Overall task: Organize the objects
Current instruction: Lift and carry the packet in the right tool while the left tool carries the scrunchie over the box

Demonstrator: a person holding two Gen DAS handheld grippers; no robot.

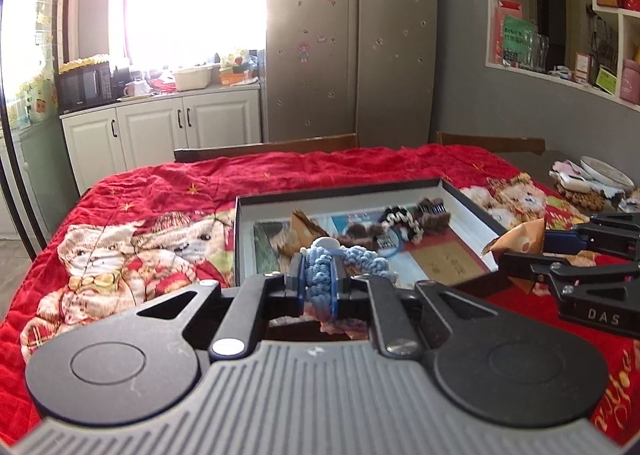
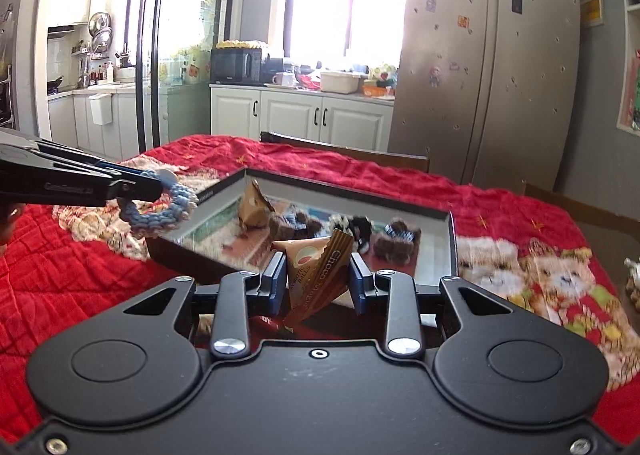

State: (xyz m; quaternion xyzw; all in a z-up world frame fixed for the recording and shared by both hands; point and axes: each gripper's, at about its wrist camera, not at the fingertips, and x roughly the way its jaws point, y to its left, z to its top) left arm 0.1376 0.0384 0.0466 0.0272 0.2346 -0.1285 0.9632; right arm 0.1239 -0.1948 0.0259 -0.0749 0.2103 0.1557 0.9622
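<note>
- Centrally in the left wrist view, the left tool is clamped on a light blue braided cord ring, its pads pressed tight against the cord on both sides.
- From the right wrist view the same ring hangs from that tool's tips at the left of the frame, clear of the cloth and just beside the near left corner of the box.
- At the lower middle of the right wrist view, the right tool grips a brown and orange snack packet printed "Choco"; the packet stands tilted between the pads.
- That packet also shows at the right edge of the left wrist view, held by the right tool in front of the box's right wall.
- Beyond both tools lies a shallow open box with dark outer walls and a pale inside.
- Inside it are a second packet of the same kind toward the left, brown fuzzy hair clips toward the right, and a black and white braided piece with a thin blue ring beside it.
- The box rests on a desk covered by a red quilted cloth printed with teddy bears.
- Farther back stand white cabinets with a black microwave at the upper left, and a tall steel fridge at the upper middle.
</note>
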